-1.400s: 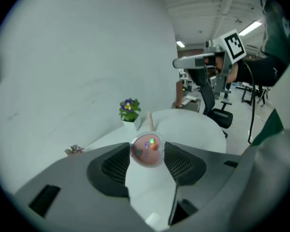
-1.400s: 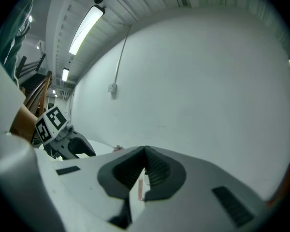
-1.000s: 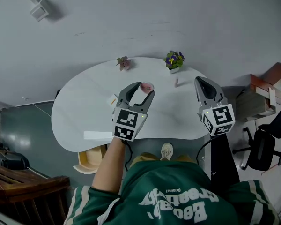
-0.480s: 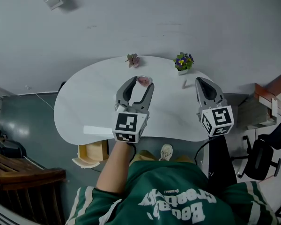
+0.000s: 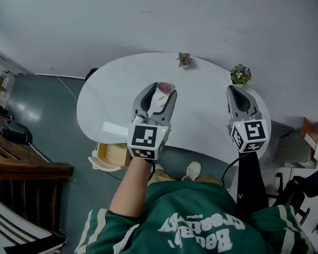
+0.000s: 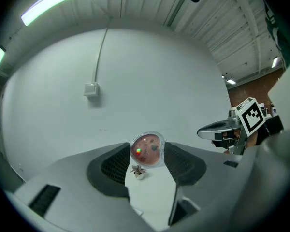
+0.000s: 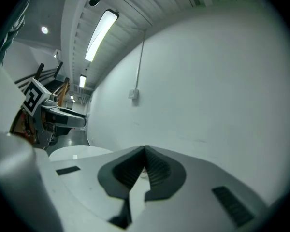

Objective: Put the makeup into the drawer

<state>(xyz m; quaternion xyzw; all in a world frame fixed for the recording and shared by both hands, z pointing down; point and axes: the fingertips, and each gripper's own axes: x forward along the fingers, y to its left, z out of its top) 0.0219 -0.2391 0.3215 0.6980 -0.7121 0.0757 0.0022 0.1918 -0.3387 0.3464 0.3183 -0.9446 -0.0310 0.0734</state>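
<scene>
The left gripper (image 6: 146, 154) is clamped on a compact (image 6: 146, 148). The compact is pinched by its rim between the two jaw tips and held clear of the table (image 5: 108, 102). The right gripper (image 7: 144, 164) is seen with its jaws together and nothing between them.

Bare white tabletop is seen on every side beneath the left gripper. The table's curved near edge runs just under both marker cubes. Below that edge, to the left of the left cube, a wooden drawer (image 5: 110, 155) stands pulled out, with nothing over its open top. At the far edge a small pink plant (image 5: 184, 60) is set beyond the compact, well apart from it. A purple-flowered plant (image 5: 240, 74) is set just beyond the right gripper's tips. The two grippers are held side by side, well apart.

The compact is round, with a clear rim and a pink face. A few darker spots and a small green glint are seen on the face.

The left gripper is carried on a bare forearm (image 5: 128, 187) reaching out from a green sleeve. Both grippers are pointed nearly level, away from the person and toward the plain wall (image 5: 201, 20).
</scene>
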